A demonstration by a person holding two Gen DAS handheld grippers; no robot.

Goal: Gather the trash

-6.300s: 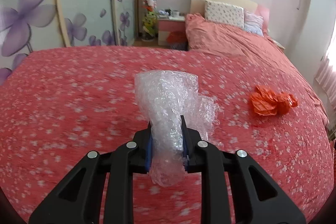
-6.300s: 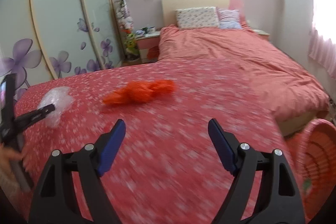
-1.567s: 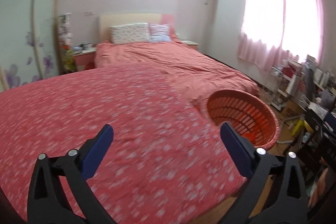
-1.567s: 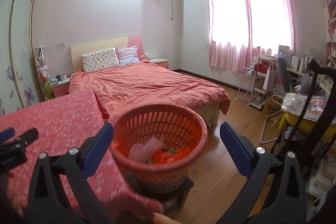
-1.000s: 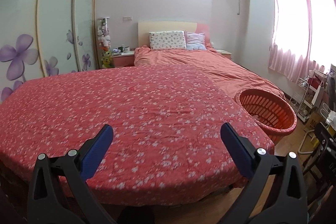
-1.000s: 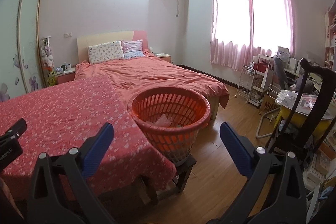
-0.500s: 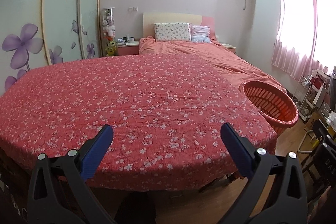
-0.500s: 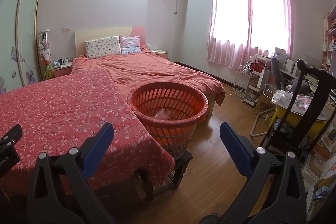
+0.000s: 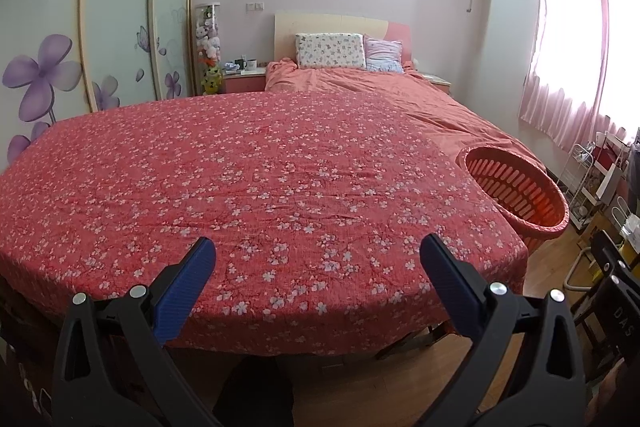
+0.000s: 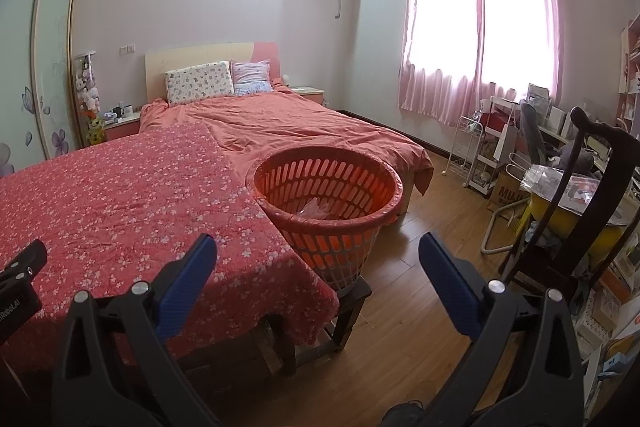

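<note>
An orange slatted basket (image 10: 352, 223) stands on a low dark stool at the right end of the table with the red flowered cloth (image 10: 120, 203). Clear crumpled plastic (image 10: 316, 209) lies inside it. The basket also shows in the left wrist view (image 9: 516, 191). My left gripper (image 9: 318, 267) is open and empty, held back from the table's near edge. My right gripper (image 10: 318, 265) is open and empty, in front of and below the basket. No trash shows on the red flowered cloth (image 9: 240, 179).
A bed with a pink cover (image 10: 280, 123) lies behind the table. A dark wooden chair (image 10: 592, 195), a wire rack (image 10: 474, 155) and cluttered shelves stand on the right. Wardrobe doors with purple flowers (image 9: 60, 67) line the left wall. Wood floor (image 10: 420, 267) lies beside the basket.
Both grippers have drawn back from the table and basket. Earlier the left held bubble wrap and an orange bag lay on the cloth; now both grippers are empty and the cloth is bare.
</note>
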